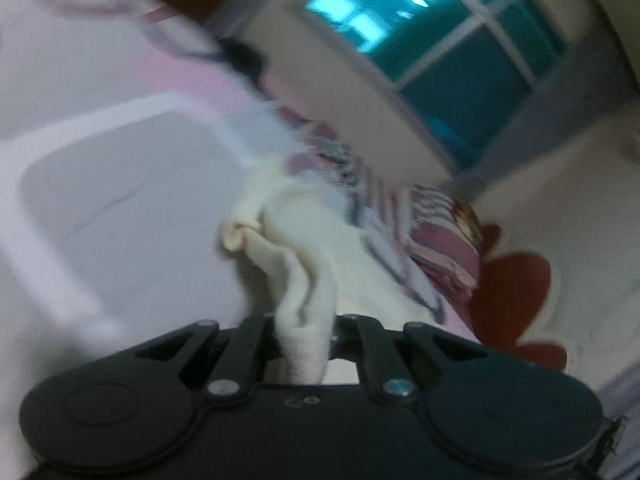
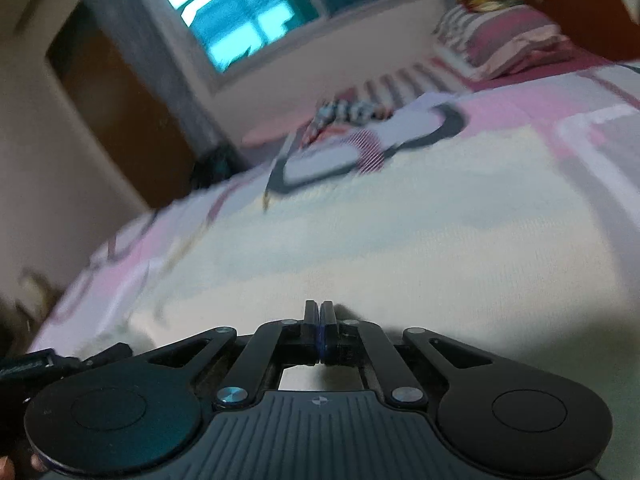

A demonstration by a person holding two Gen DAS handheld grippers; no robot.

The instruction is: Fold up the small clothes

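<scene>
In the left wrist view my left gripper (image 1: 306, 340) is shut on a bunched edge of a cream small garment (image 1: 292, 240), which trails away from the jaws over the bed. In the right wrist view my right gripper (image 2: 319, 316) is shut with its jaws pressed together and nothing showing between them. It sits low over a wide stretch of cream cloth (image 2: 360, 240) spread on the bed. Both views are blurred.
The bed has a pink, white and grey patterned sheet (image 1: 120, 184). A striped pink pillow (image 2: 508, 44) and a small pile of patterned clothes (image 2: 348, 114) lie at the far end. A window (image 2: 240, 8) and a brown door (image 2: 120, 112) are beyond.
</scene>
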